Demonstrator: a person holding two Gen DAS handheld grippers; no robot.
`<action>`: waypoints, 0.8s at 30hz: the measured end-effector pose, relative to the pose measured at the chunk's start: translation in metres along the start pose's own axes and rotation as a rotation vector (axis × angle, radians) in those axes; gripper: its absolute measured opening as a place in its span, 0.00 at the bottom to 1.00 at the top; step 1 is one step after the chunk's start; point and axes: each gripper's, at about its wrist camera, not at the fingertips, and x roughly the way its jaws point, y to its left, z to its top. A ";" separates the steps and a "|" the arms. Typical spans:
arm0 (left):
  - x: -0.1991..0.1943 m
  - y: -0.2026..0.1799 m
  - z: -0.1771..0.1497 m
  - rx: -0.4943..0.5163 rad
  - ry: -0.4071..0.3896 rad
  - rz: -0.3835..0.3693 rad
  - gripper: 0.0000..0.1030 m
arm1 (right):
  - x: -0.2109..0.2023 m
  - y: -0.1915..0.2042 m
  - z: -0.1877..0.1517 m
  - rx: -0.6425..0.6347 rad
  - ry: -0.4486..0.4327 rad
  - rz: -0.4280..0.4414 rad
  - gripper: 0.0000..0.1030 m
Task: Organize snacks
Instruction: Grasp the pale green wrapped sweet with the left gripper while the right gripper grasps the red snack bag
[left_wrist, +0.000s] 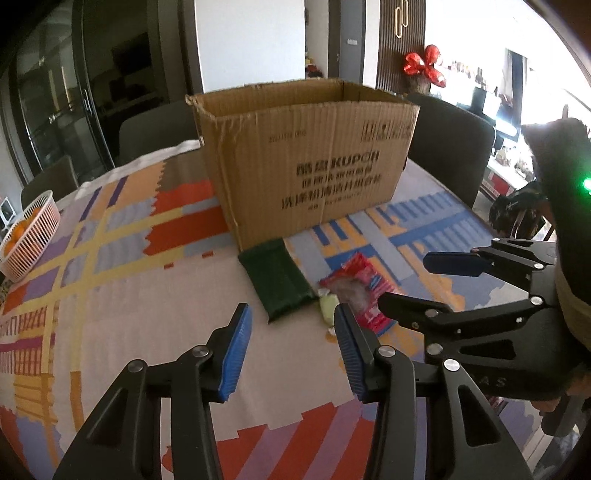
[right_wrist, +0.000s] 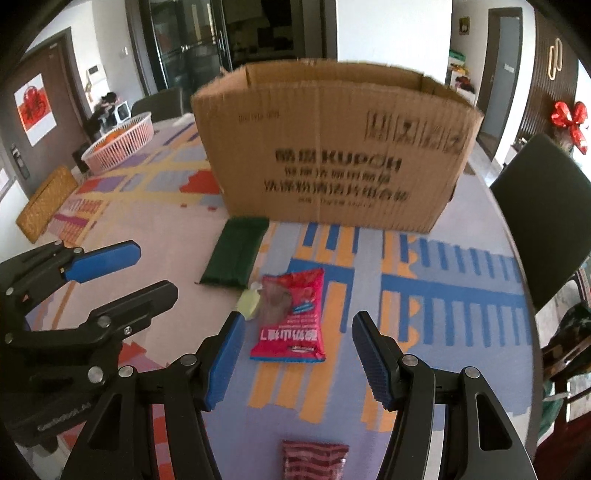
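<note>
A: What is the open box (right_wrist: 332, 147) made of?
B: Brown corrugated cardboard, matt, its ribs showing through the printed face; the top edge is torn rough.

A: And the snack packets?
B: The red packet (right_wrist: 291, 317) is glossy plastic film with a clear window. The dark green packet (right_wrist: 236, 254) looks like matt film. The striped packet (right_wrist: 314, 458) is too blurred to judge.

A: The table covering?
B: A patterned tablecloth (left_wrist: 110, 258), woven cloth, matt.

A: The tools?
B: The left gripper (left_wrist: 291, 350) and right gripper (right_wrist: 295, 354) have matt black plastic arms, bright metal rivets, and ribbed blue rubbery pads (right_wrist: 373, 362).

A: The basket (left_wrist: 33, 236)?
B: Slatted pale plastic, smooth.
</note>
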 end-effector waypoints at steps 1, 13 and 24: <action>0.002 0.000 -0.001 -0.002 0.006 -0.003 0.45 | 0.004 0.000 0.000 0.003 0.010 0.005 0.59; 0.017 0.008 -0.014 -0.014 0.046 -0.006 0.45 | 0.044 0.004 -0.001 0.013 0.100 0.005 0.59; 0.030 0.004 -0.017 -0.017 0.056 -0.046 0.45 | 0.064 0.009 0.004 0.011 0.117 -0.021 0.49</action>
